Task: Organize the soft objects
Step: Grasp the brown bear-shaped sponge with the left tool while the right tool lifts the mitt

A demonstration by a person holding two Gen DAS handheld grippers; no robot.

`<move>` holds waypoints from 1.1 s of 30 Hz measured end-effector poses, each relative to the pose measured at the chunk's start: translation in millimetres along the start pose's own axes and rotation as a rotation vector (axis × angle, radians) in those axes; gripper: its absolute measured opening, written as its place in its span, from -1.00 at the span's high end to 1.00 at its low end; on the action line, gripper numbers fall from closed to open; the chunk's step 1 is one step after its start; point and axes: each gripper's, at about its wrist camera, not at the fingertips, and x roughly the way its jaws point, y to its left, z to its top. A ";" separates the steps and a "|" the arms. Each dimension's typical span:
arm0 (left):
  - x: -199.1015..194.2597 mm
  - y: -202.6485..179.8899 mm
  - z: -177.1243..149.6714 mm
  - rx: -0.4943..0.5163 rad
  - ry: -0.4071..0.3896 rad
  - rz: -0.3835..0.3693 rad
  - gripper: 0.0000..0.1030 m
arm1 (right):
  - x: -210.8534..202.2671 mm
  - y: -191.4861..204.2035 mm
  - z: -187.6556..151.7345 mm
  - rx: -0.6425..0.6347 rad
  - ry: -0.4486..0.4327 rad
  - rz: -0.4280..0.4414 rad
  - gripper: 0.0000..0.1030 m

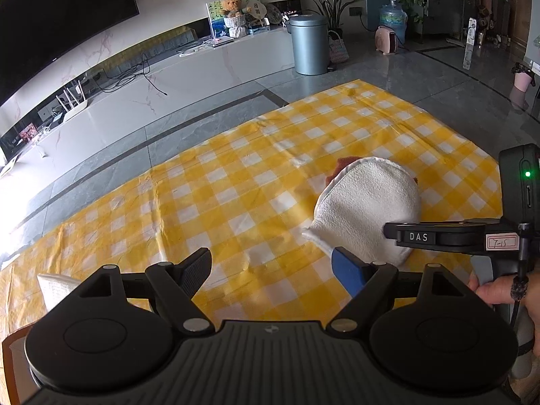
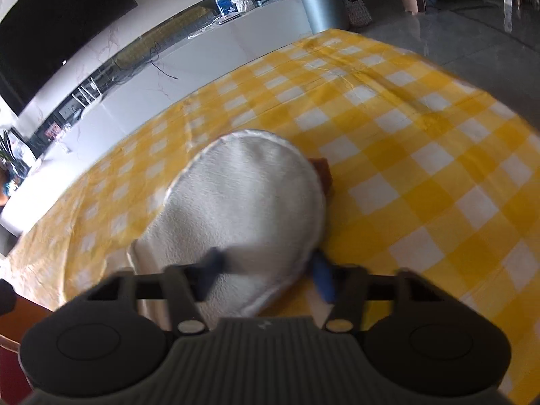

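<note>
Left wrist view: the left gripper (image 1: 271, 271) is held spread wide above the yellow-and-white checked cloth (image 1: 236, 182), nothing between its fingers. A white terry mitt (image 1: 368, 206) is seen lying on the cloth toward its right edge, with a brown item (image 1: 344, 162) partly covered beneath its far end. The body of the right gripper (image 1: 449, 236) is seen reaching in from the right, over the mitt's near end, with the person's hand (image 1: 496, 290) on its handle. A second white soft piece (image 1: 55, 287) is seen at the cloth's near left corner, partly hidden behind the left gripper's body.

Right wrist view, blurred: the right gripper (image 2: 266, 266) is set astride the near end of the white mitt (image 2: 243, 202), one blue pad (image 2: 214, 261) on the fabric and the other (image 2: 322, 276) at its right edge; whether the fabric is actually pinched cannot be told. The brown item (image 2: 322, 170) is seen poking out at the mitt's far right side. A grey bin (image 2: 322, 3) stands on the floor beyond the cloth's far edge.
</note>
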 end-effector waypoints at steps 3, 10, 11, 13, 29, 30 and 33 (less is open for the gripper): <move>-17.0 5.0 -0.5 -0.031 -0.013 -0.020 -0.84 | -5.3 -9.9 -2.1 0.060 0.053 0.105 0.70; -57.3 6.7 1.3 -0.023 -0.060 -0.010 -0.84 | -47.7 -7.8 -2.0 0.079 -0.005 0.338 0.77; -61.0 5.5 1.4 -0.021 -0.064 -0.004 -0.84 | -54.8 -9.2 -2.1 0.091 -0.019 0.370 0.77; -66.2 3.8 0.2 -0.017 -0.068 0.010 -0.84 | -71.4 -13.5 -1.6 0.127 -0.053 0.462 0.77; -20.5 -46.9 15.7 0.100 -0.036 0.030 -0.84 | -153.8 -64.6 -8.3 0.236 -0.304 0.312 0.77; -11.9 -52.2 19.2 0.111 -0.022 0.001 -0.84 | -153.2 -67.9 -8.7 0.245 -0.306 0.296 0.77; 17.5 -65.9 30.0 0.067 0.015 -0.051 -0.84 | -153.7 -79.9 -8.2 0.279 -0.321 0.304 0.77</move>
